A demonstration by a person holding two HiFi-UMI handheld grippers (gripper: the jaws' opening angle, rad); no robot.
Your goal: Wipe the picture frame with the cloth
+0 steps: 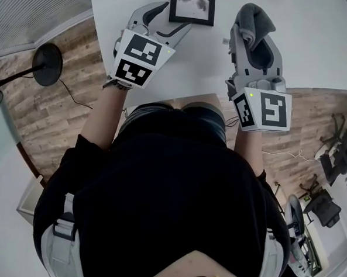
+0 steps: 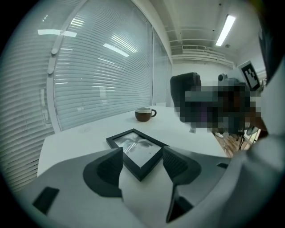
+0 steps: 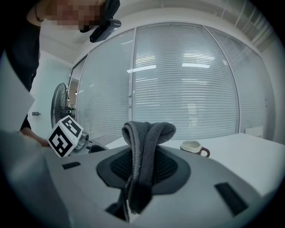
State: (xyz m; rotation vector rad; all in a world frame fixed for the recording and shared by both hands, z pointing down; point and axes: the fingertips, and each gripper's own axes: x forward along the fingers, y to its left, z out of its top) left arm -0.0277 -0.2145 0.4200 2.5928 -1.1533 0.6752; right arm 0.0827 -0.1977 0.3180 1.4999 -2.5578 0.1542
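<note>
The picture frame (image 1: 193, 6) lies flat on the white surface (image 1: 320, 44), at the far middle of the head view. It has a black border and a pale print with dark leaf shapes. It sits between the two tools and slightly beyond them.

The left tool (image 1: 172, 21) is angled down toward the frame from the near left, with its jaws spread wide and nothing held. In the left gripper view the near corner of the frame lies in the gap between the two ribbed pads (image 2: 177, 162). The pads stand clear of it on both sides and do not press on the border. I cannot tell whether the jaw tips rest on the surface or hang just above it.

The right tool (image 1: 250, 28) is to the right of the frame and apart from it, pointing roughly level. Its jaws are clamped on the grey cloth (image 1: 255, 20). In the right gripper view the cloth is pinched between the dark pads. One fold bulges up over the jaw tips and a tail hangs down on the near side.

A mug (image 2: 144, 114) with a brown handle stands further off on the same surface, well apart from the frame. Behind it, closed blinds (image 2: 89, 80) cover a curved glass wall.

The person (image 1: 164, 193) wears a black top and stands at the near edge of the surface, on a wooden floor (image 1: 52, 110).
</note>
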